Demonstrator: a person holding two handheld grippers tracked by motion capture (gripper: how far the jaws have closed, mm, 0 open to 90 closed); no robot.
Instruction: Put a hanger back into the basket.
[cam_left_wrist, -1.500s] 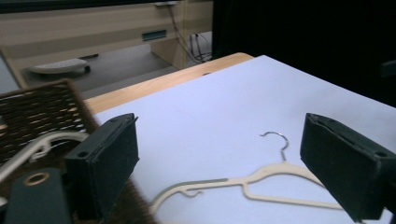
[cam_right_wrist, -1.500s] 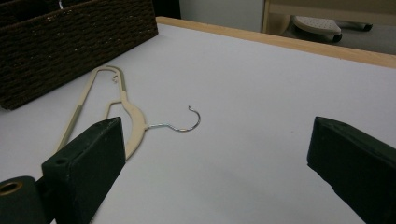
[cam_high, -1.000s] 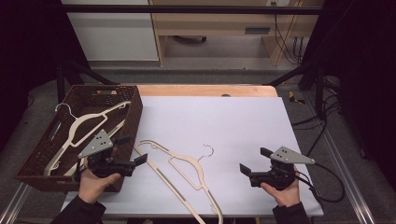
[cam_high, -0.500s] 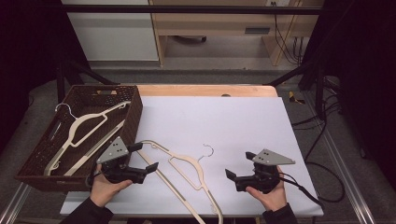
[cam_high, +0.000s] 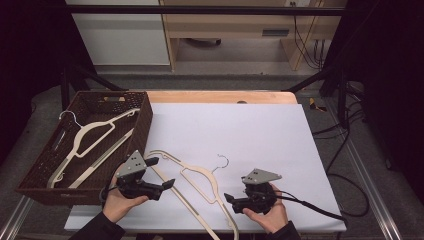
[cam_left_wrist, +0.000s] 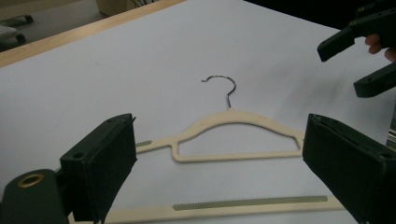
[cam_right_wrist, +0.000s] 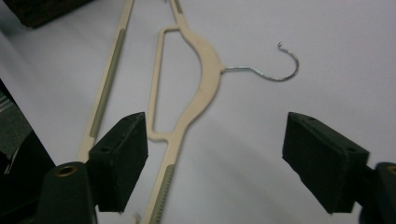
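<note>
One hanger (cam_high: 202, 184) on the table (cam_high: 250, 130), one hanger in basket (cam_high: 37, 172), left tongs (cam_high: 162, 173) released, right tongs (cam_high: 230, 198) just narrowing, empty.

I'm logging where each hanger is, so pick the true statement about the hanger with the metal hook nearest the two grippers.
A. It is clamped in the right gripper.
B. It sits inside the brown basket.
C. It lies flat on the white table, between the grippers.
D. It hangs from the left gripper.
C: the hanger lies flat on the white table, with the left gripper and right gripper open on either side of it.
</note>
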